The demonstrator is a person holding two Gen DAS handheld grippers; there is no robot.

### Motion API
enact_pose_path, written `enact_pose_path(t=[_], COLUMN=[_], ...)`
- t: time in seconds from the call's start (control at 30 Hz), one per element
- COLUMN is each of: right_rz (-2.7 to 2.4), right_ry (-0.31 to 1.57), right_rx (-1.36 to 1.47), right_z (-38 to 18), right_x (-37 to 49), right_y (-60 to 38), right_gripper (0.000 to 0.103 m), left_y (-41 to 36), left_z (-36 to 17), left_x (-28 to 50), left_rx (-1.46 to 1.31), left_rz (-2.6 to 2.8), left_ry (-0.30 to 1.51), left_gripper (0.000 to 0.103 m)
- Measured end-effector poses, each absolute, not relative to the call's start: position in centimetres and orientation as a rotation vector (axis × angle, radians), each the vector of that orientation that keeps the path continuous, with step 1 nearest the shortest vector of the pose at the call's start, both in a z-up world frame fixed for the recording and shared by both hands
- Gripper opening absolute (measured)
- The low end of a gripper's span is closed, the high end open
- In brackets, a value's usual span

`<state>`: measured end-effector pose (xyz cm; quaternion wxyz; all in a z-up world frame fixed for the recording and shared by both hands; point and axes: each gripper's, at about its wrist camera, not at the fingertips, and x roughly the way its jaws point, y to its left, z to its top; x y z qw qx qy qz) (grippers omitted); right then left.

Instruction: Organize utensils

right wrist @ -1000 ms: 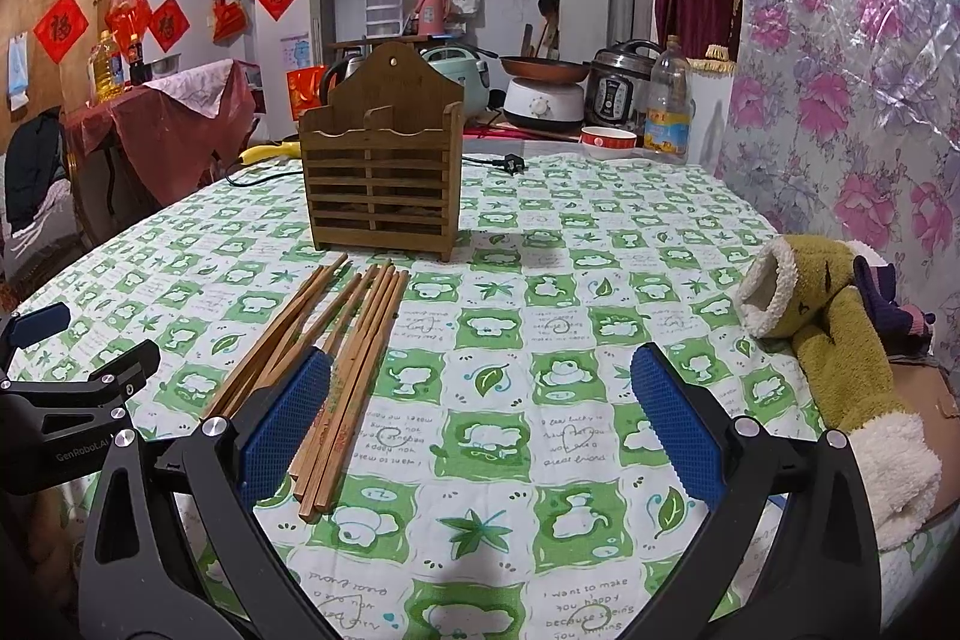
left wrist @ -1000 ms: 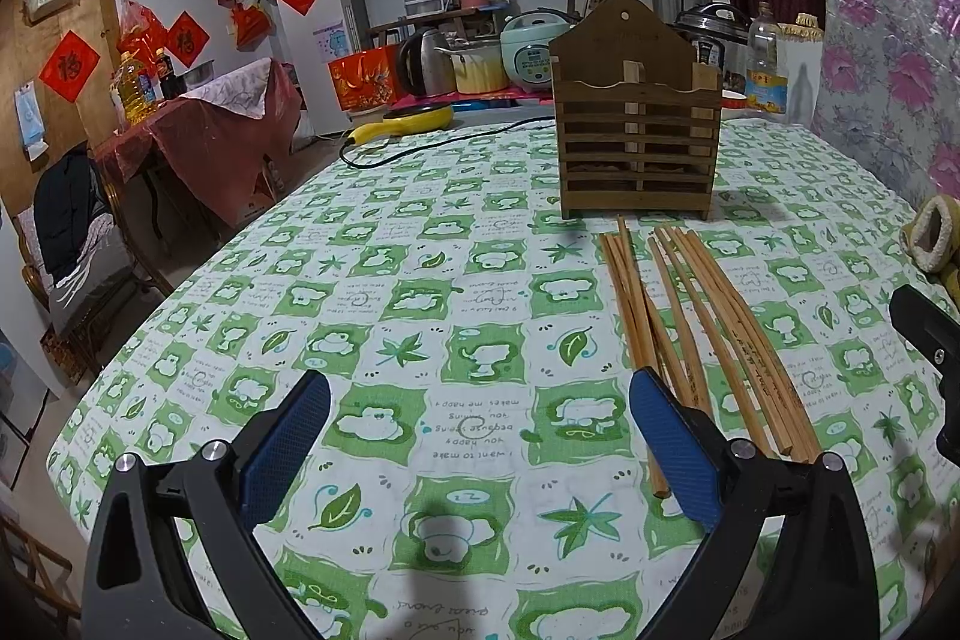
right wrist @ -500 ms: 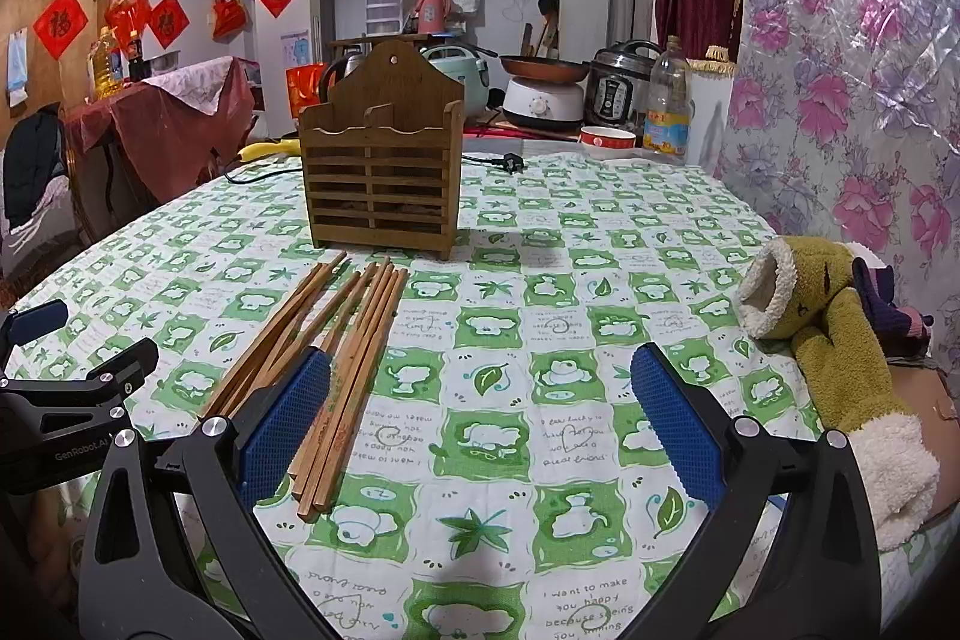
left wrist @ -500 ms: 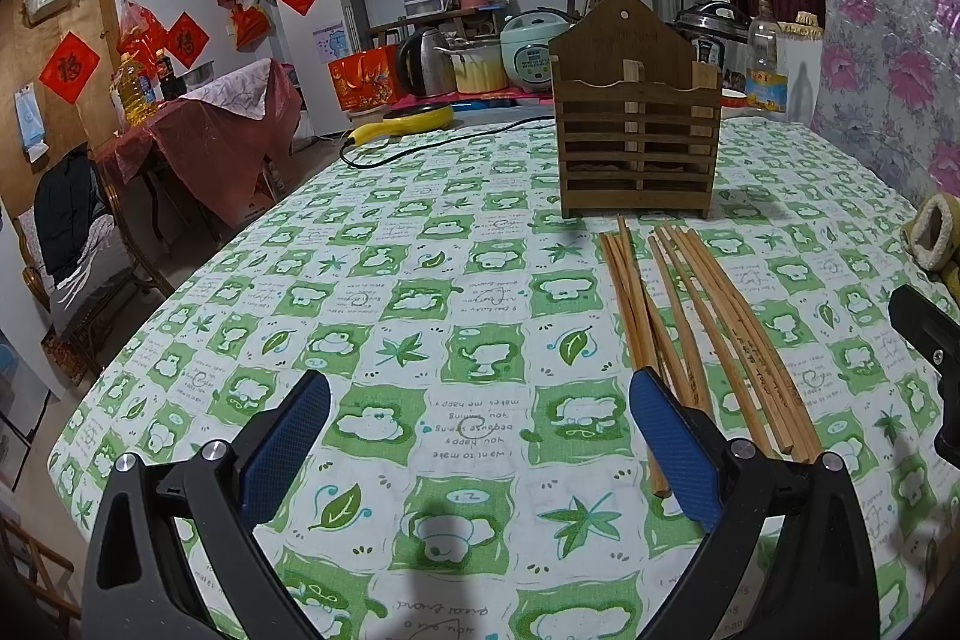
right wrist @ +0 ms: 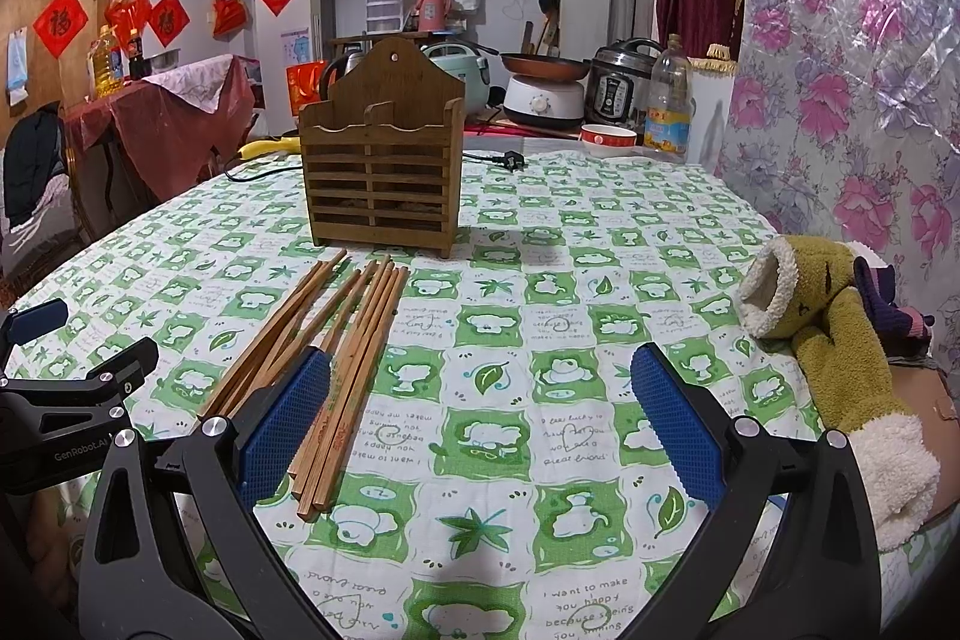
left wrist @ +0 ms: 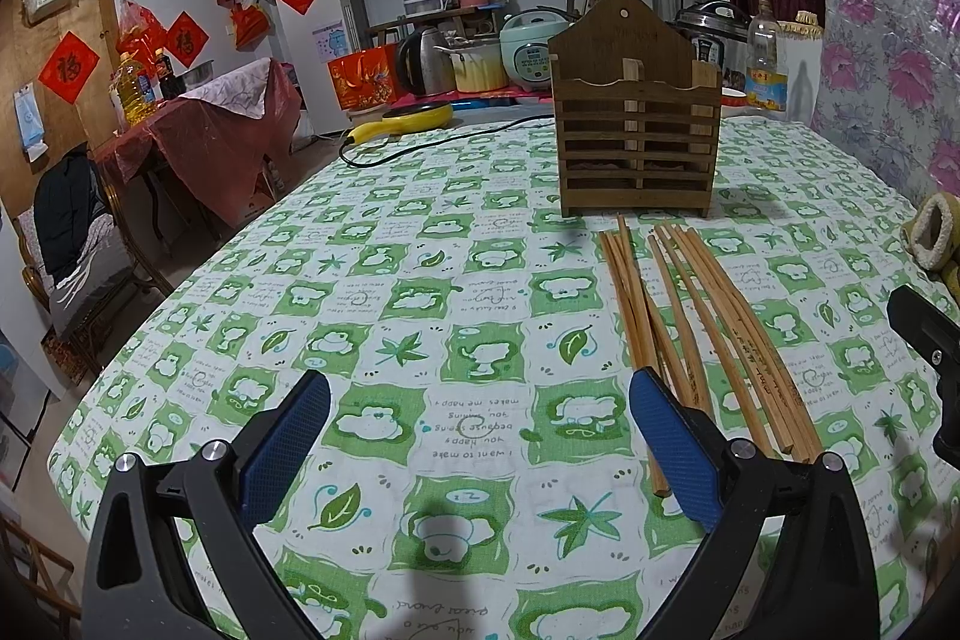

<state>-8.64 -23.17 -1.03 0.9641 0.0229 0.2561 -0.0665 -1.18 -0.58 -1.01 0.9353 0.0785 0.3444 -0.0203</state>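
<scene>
Several wooden chopsticks (left wrist: 696, 328) lie loose on the green-and-white tablecloth (left wrist: 420, 292), fanned out in front of a slatted brown wooden utensil holder (left wrist: 636, 142) that stands upright and looks empty. My left gripper (left wrist: 480, 436) is open and empty, low over the cloth, with its right pad beside the near chopstick ends. My right gripper (right wrist: 480, 412) is open and empty; the chopsticks (right wrist: 336, 358) lie by its left pad, and the holder (right wrist: 384, 172) stands beyond them. The left gripper's body shows at the left edge of the right wrist view.
A green plush slipper and sock (right wrist: 840, 340) lie on the table's right side. A yellow appliance with a black cord (left wrist: 414, 124) sits behind the holder. Cookers, a bowl and a bottle (right wrist: 666, 106) stand at the far edge. A floral-covered wall is on the right.
</scene>
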Motion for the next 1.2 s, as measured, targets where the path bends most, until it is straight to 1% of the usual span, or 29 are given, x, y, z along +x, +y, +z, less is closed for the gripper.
enact_pose_path(t=[0.8,0.97,1.17,1.2], right_rz=[-0.14,-0.11,-0.137,-0.135], right_ry=[0.508,0.596,0.623,0.65], right_rx=[0.029,0.049,0.054,0.066], right_z=[-1.0,-1.7,-2.6,-2.6], right_x=[-8.5,-8.2,-8.7,-8.6], right_y=[-23.1,-23.9,-25.5,-25.9], right_gripper=[0.097,0.097,0.097,0.097], left_y=[-0.7,-0.3,-0.3,-0.6], left_z=[-1.0,-1.3,-1.9,-1.9], left_x=[-1.2,-0.9,-1.2,-1.6], left_rx=[0.165,0.171,0.197,0.215], left_rz=[-0.045,-0.105,-0.222,-0.243], left_ry=[0.706,0.75,0.801,0.801], left_gripper=[0.098,0.098,0.098,0.098])
